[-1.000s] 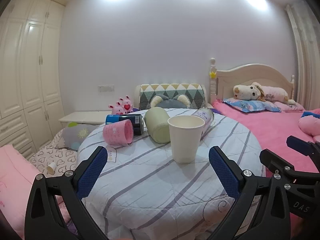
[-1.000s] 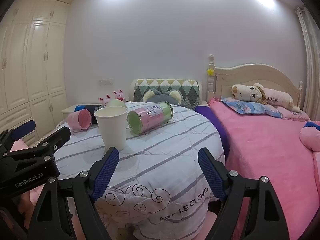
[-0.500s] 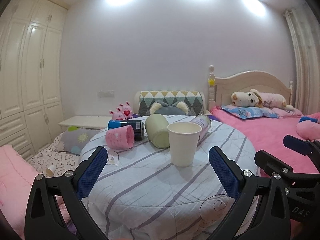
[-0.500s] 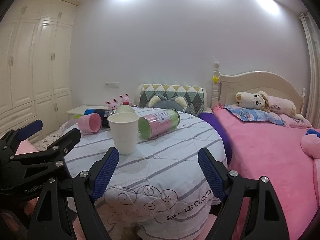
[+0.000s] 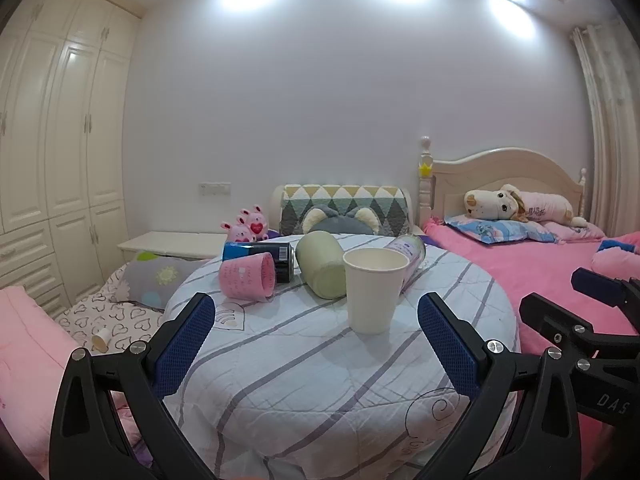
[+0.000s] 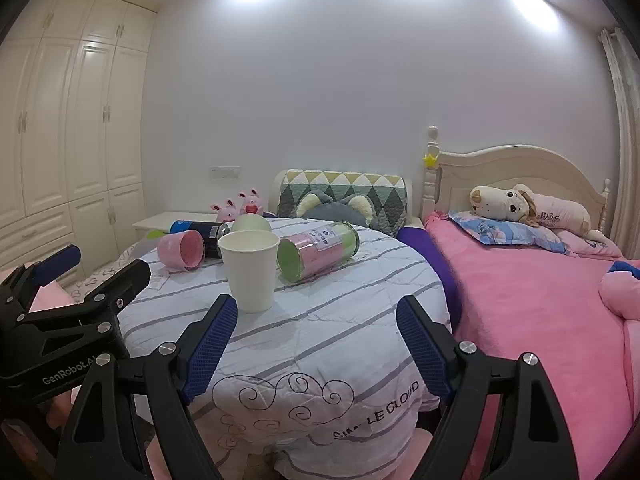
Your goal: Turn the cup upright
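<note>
A white paper cup (image 5: 374, 290) stands upright on the round striped table (image 5: 320, 364); it also shows in the right wrist view (image 6: 250, 270). Behind it lie a pink cup (image 5: 248, 276) on its side, a pale green cup (image 5: 322, 268) on its side, a dark can (image 5: 262, 254) and a clear tube of cups (image 6: 318, 254). My left gripper (image 5: 316, 340) is open and empty, back from the white cup. My right gripper (image 6: 318, 340) is open and empty, near the table's front edge, right of the cup.
A pink bed (image 6: 532, 300) with a plush dog (image 6: 508, 204) stands to the right of the table (image 6: 340, 320). A white wardrobe (image 5: 52, 140) fills the left wall. A patterned chair back (image 5: 346, 208) and pink plush rabbits (image 5: 246, 228) are behind the table.
Both grippers have drawn back and tilted up a little, so the table sits lower and farther in both views. The white cup stays upright and still.
</note>
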A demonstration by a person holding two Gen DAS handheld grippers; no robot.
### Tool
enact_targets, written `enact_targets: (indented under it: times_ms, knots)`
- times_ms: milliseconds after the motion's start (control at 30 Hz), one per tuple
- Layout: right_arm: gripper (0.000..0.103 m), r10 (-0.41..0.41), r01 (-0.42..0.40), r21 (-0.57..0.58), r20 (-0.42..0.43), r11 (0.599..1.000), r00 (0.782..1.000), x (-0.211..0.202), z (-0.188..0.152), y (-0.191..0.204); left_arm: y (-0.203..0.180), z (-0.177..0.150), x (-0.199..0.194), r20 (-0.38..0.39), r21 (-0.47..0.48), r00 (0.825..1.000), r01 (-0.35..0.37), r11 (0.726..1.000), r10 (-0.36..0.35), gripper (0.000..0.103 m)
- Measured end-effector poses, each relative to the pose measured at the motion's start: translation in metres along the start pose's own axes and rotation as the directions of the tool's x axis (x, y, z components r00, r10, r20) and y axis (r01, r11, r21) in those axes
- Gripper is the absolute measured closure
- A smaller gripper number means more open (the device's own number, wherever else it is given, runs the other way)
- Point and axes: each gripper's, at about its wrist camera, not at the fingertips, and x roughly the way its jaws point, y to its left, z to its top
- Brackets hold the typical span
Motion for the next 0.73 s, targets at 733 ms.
enact_targets:
  times_ms: [733]
  knots:
    - [0.020,-0.011,0.011,-0.002,-0.027,1.000,1.000,0.0050,-0.0010,0.0004,-0.0026,0.0014,-0.0024,0.000,0.002,1.000,-0.001,1.000,0.001,0.000]
